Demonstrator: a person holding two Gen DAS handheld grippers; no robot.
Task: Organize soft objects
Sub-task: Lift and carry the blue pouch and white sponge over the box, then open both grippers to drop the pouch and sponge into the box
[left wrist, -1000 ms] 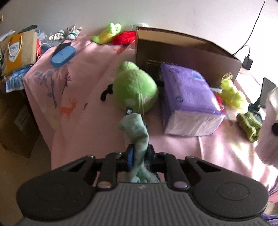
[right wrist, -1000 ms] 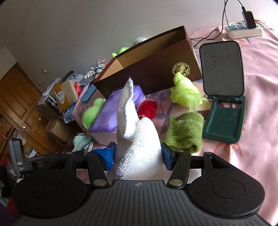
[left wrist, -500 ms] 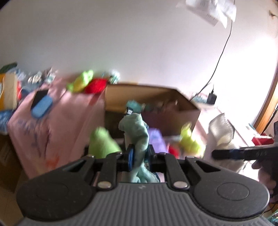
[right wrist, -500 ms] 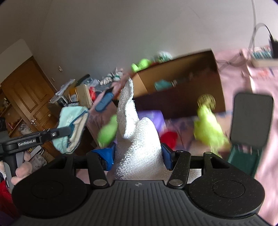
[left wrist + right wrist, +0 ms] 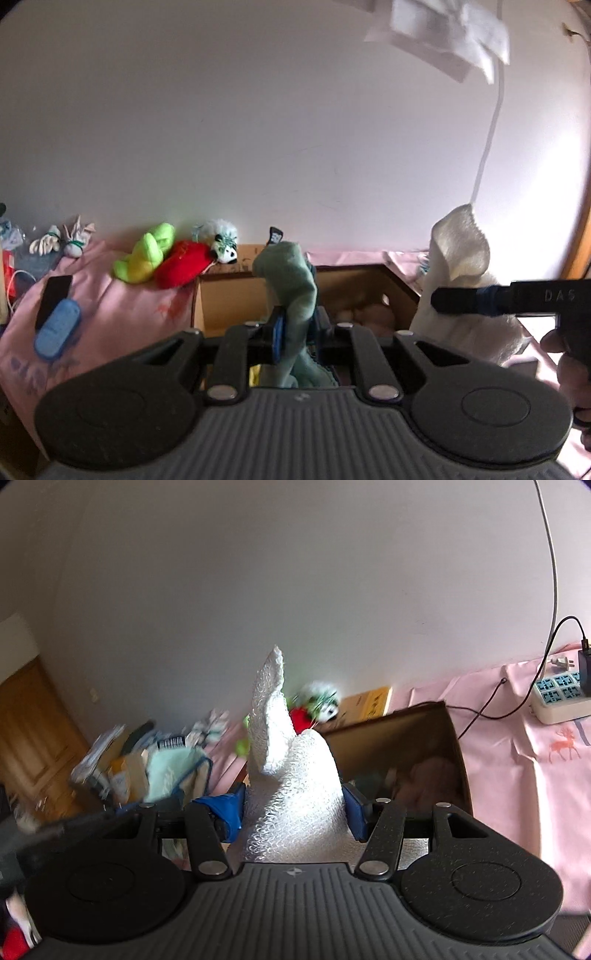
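My left gripper (image 5: pixel 297 334) is shut on a pale teal cloth (image 5: pixel 291 280) that stands up between its blue pads, held above the open brown cardboard box (image 5: pixel 229 299). My right gripper (image 5: pixel 293 812) is shut on a white knitted cloth (image 5: pixel 295 782), also raised over the box (image 5: pixel 448 738). The left wrist view shows that white cloth (image 5: pixel 461 258) at the right, clamped in the right gripper's black finger (image 5: pixel 465 301). Pinkish soft things lie inside the box (image 5: pixel 428 779). The teal cloth (image 5: pixel 173 771) appears blurred at the left of the right wrist view.
A yellow-green plush (image 5: pixel 146 254), a red plush (image 5: pixel 181 264) and a small panda toy (image 5: pixel 221 247) lie behind the box on the pink sheet (image 5: pixel 110 314). A blue case (image 5: pixel 57 330) rests at the left. A power strip (image 5: pixel 561 698) with cables sits at the right.
Both grippers have risen from beside the purple pack and green plush to above the box, still holding their cloths. The box's inside now shows.
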